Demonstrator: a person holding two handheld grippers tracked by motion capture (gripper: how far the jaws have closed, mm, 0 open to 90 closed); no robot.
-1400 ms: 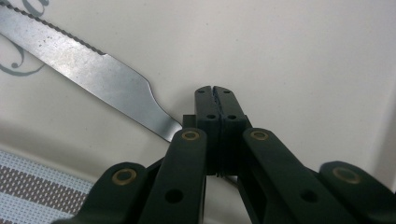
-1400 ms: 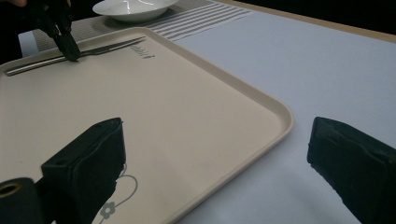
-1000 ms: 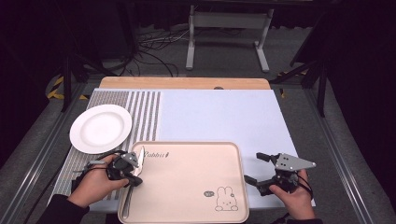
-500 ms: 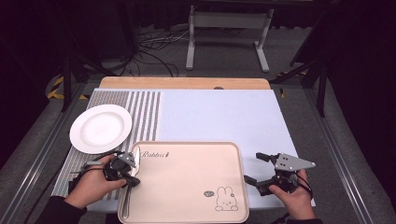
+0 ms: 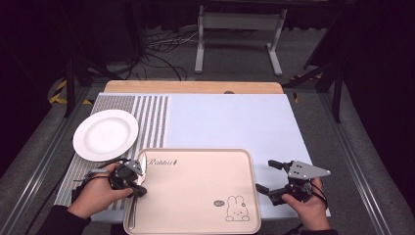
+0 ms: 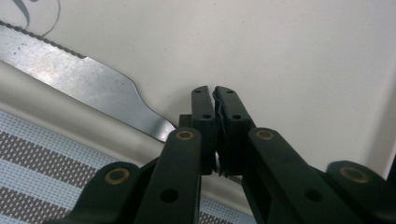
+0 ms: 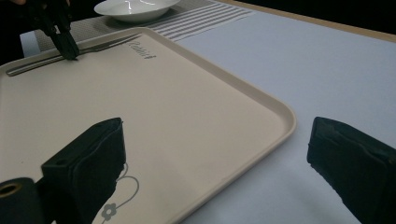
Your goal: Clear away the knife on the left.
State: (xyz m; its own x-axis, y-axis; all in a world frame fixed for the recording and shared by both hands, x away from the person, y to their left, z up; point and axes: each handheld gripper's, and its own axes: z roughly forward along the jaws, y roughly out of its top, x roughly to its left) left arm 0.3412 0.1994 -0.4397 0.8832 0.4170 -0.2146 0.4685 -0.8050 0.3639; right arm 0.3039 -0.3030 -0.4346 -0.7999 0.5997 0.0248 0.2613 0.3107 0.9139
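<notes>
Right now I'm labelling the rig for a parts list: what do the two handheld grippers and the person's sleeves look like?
Both are black two-jaw tools. The left gripper has brass-coloured pivot pins and a black cable; the right gripper carries a grey three-cornered plate with dark holes. The sleeves are dark.

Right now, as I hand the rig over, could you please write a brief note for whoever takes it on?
Left gripper: jaws closed on the knife at the tray's left edge. They have just been opening slightly, with the knife between them.
Right gripper: jaws open and empty, beside the tray's right edge.
White plate: empty, on the striped mat.
Done: knife lies in the tray.
Left: probably release it and withdraw.
</notes>
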